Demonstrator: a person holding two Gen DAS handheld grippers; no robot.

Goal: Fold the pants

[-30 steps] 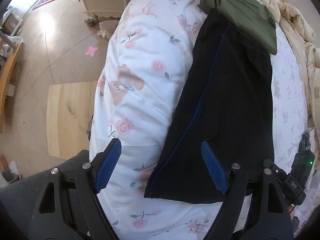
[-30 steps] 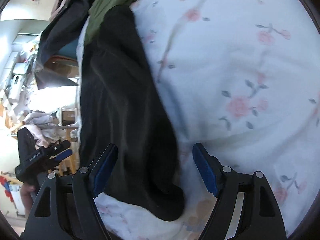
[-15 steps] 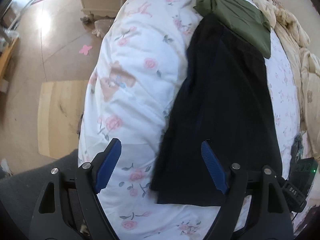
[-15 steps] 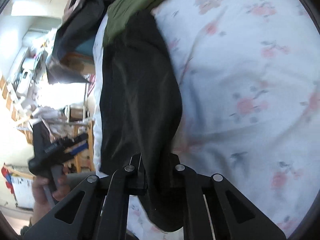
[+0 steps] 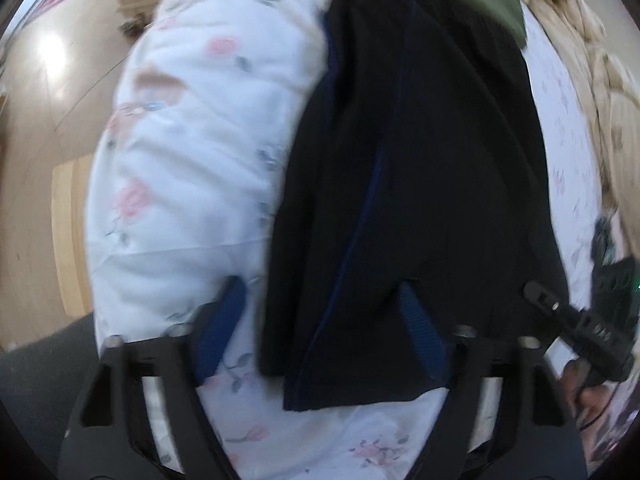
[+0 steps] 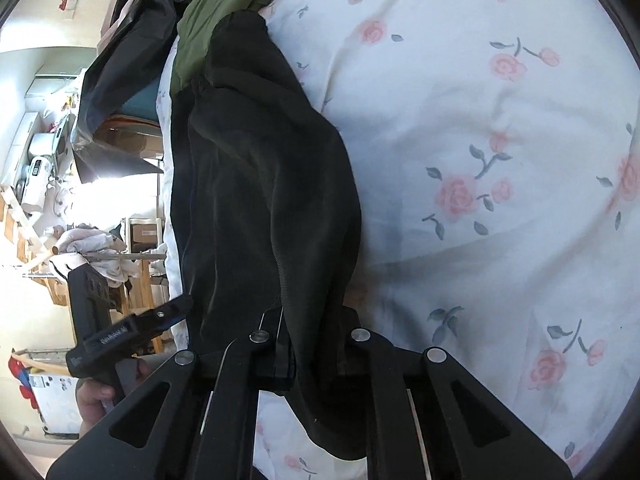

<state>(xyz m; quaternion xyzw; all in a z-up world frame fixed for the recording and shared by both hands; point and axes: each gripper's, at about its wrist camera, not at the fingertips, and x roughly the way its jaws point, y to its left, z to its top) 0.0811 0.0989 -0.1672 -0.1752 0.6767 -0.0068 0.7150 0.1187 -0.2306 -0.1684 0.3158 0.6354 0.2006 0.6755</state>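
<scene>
1. Floral duvet (image 6: 500,120) covered the bed, white w/ pink roses.
2. Black pants (image 5: 420,160) lay lengthwise on duvet, blue side stripe visible, hem end nearest me; far end touched an olive garment (image 6: 224,4).
3. My right gripper (image 6: 308,344) was clamped tight on a bunched edge of pants, fabric pinched btwn the fingers.
4. My left gripper (image 5: 320,328) was spread wide, straddling the pants hem, holding nothing; left-wrist view blurry.
</scene>
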